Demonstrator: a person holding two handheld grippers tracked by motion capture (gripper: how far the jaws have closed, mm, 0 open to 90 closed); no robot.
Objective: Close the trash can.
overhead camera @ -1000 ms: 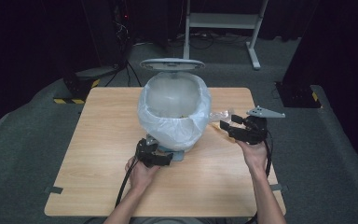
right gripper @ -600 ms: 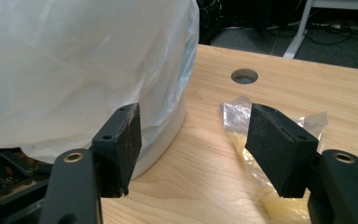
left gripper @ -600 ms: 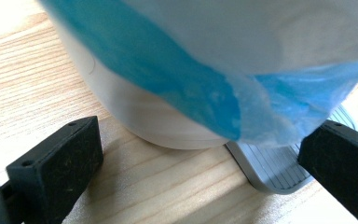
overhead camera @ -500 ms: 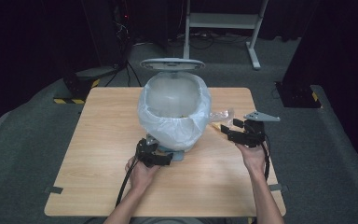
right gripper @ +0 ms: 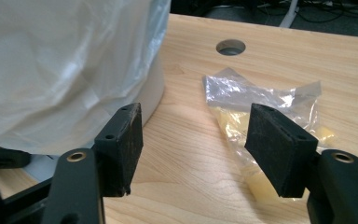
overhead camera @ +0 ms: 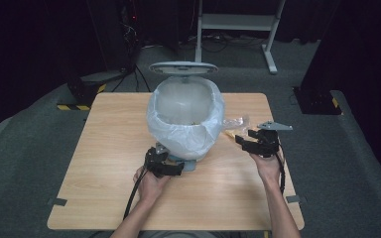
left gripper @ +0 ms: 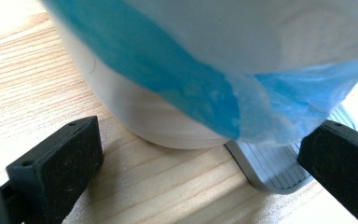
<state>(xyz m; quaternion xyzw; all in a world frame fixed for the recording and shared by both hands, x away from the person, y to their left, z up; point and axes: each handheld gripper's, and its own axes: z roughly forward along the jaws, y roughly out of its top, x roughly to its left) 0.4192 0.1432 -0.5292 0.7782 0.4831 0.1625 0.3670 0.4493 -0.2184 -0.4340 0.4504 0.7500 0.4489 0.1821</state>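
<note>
The clear plastic wrapper (right gripper: 261,100), judged light, crinkly and slippery, is seen flat on the table (overhead camera: 104,163) right of the lined bin (overhead camera: 186,116), best pinched at its near edge by the right gripper (right gripper: 200,149), jaws apart, nothing between them; the left gripper (left gripper: 200,182) is held open at the bin's pedal (left gripper: 275,170).

Crumpled clear wrapper (right gripper: 256,100) flat on table, beside lined bin (overhead camera: 186,116)
</note>
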